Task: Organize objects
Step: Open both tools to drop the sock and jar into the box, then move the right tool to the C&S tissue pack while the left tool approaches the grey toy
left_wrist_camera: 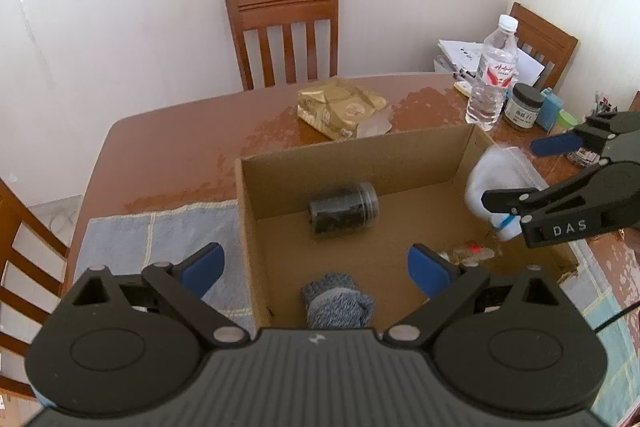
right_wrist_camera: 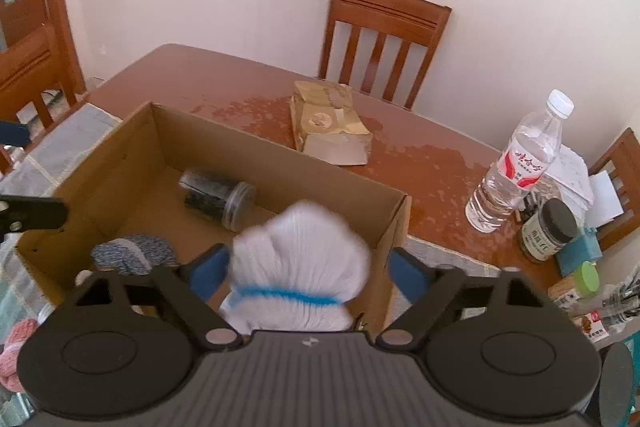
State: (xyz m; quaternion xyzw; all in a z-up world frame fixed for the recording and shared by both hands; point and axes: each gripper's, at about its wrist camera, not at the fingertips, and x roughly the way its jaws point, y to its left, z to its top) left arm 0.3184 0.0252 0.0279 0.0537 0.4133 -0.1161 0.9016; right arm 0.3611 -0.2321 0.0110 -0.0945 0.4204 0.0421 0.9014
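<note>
1. Finding the white sock bundle (right_wrist_camera: 300, 251) between the blue pads (right_wrist_camera: 208, 275) of the right gripper (right_wrist_camera: 308, 267), hanging over the right wall of the cardboard box (left_wrist_camera: 344, 163), just above the rim.
2. Reading the right jaws as spread to about the bundle's width; not being able to tell, through the blur, whether pinching it or merely flanking it.
3. Seeing the left gripper (left_wrist_camera: 314, 255) spread wide with nothing between its fingers, hovering over the near part of the box.
4. Noting what is already lying on the box floor: a dark jar (left_wrist_camera: 344, 211) on its side towards the far wall and a grey sock bundle (left_wrist_camera: 338, 301) at the near wall.
5. Judging the white bundle as light, soft and squashy, probably knitted cloth rolled up and tied with a blue band (right_wrist_camera: 288, 295); not fragile, not slippery, and unlikely to bounce or roll far.
6. Favouring a hold across the fat middle of the roll, just above the band, squeezing enough to compress the cloth.
7. Avoiding a pinch on a loose outer fold, risking the roll unwinding or snagging on the cardboard edge.
</note>
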